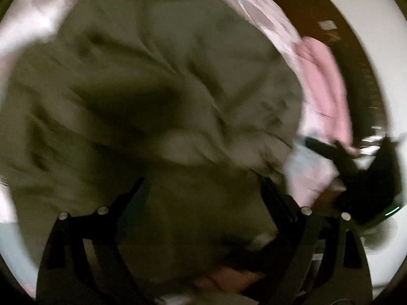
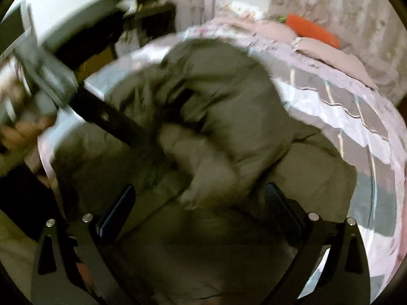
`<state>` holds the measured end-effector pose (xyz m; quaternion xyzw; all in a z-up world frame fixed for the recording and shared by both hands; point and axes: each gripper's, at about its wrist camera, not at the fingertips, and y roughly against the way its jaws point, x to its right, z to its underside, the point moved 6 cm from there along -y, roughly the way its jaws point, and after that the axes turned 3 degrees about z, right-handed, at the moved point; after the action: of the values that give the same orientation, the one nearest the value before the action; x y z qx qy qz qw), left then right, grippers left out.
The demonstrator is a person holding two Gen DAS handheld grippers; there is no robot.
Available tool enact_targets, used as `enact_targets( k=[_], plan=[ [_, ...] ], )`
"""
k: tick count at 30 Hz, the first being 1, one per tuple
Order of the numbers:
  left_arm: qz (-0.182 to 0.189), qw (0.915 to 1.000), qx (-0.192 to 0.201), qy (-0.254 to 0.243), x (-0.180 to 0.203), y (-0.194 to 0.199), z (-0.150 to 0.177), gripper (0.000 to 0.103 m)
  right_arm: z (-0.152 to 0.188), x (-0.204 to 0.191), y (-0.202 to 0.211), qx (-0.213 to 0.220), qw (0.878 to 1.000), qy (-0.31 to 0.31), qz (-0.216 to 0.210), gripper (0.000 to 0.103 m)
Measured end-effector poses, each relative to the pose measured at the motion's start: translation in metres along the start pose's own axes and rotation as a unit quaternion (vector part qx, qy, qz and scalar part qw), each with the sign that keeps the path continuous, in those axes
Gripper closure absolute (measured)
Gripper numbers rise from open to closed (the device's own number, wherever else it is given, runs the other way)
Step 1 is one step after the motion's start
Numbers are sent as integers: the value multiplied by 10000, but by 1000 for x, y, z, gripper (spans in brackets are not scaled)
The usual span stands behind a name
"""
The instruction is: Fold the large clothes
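Observation:
A large olive-green padded jacket (image 1: pixel 157 96) lies crumpled on a bed and fills most of the blurred left wrist view. It also shows in the right wrist view (image 2: pixel 229 111), bunched in thick folds. My left gripper (image 1: pixel 201 180) is open just above the jacket, with nothing between its fingers. My right gripper (image 2: pixel 201 188) is open over the jacket's near part, fabric lying below and between the fingers. The left gripper's black body (image 2: pixel 106 117) shows in the right wrist view, reaching into the jacket folds from the left.
The bed has a pink and grey patterned cover (image 2: pixel 351 117). A pink garment (image 1: pixel 323 81) lies at the bed's right edge, next to dark wooden floor (image 1: pixel 305 7). Pillows and an orange carrot-shaped cushion (image 2: pixel 313 30) lie at the bed's head. Dark furniture (image 2: pixel 152 17) stands by the wall.

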<state>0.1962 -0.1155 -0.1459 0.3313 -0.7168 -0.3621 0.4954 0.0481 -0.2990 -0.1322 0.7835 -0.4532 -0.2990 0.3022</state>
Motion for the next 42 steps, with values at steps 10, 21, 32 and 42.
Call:
enact_targets(
  k=[10, 21, 32, 42],
  plan=[
    [-390, 9784, 584, 1944, -118, -9, -18, 7, 28, 82, -63, -1043, 9595, -1651, 2033, 31],
    [-473, 9762, 1203, 1739, -100, 23, -14, 6, 22, 136, 18, 261, 8805, -3487, 3200, 21],
    [-238, 9921, 416, 1155, -62, -58, -9, 29, -17, 45, -110, -409, 9613, -2393, 1300, 46],
    [-776, 9875, -774, 1132, -84, -99, 43, 22, 40, 33, -151, -1835, 9364, -2785, 1095, 44]
  ],
)
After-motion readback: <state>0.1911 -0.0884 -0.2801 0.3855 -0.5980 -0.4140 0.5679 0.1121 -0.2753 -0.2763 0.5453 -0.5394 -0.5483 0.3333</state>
